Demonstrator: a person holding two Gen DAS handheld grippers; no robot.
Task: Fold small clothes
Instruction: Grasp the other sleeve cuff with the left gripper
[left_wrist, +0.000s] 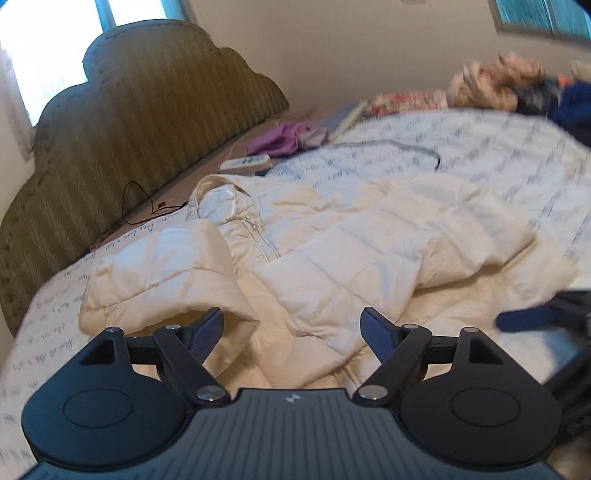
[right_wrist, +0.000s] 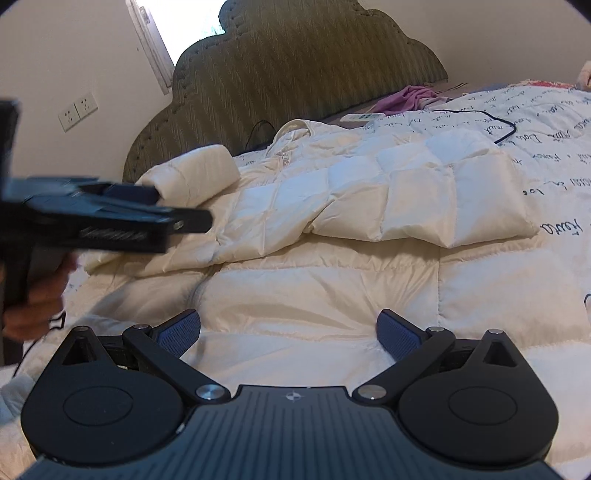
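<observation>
Jacket (left_wrist: 332, 243), cream quilted puffer type, lies flat on the bed quilt (left_wrist: 498, 155), collar toward the green padded headboard (left_wrist: 122, 122), zip partly closed. Right sleeve (right_wrist: 424, 184) is folded across the chest; the other sleeve (left_wrist: 155, 273) is bent back near the collar, cuff open toward the left gripper. Left gripper (left_wrist: 291, 328): jaws spread, nothing between the pads, hovering just above the lower front panel. Right gripper (right_wrist: 288, 332): jaws spread, empty, over the hem area. Purple garment (left_wrist: 280, 138), white remote (left_wrist: 245, 163) and black cable (right_wrist: 491, 125) lie beyond the jacket near the headboard.
</observation>
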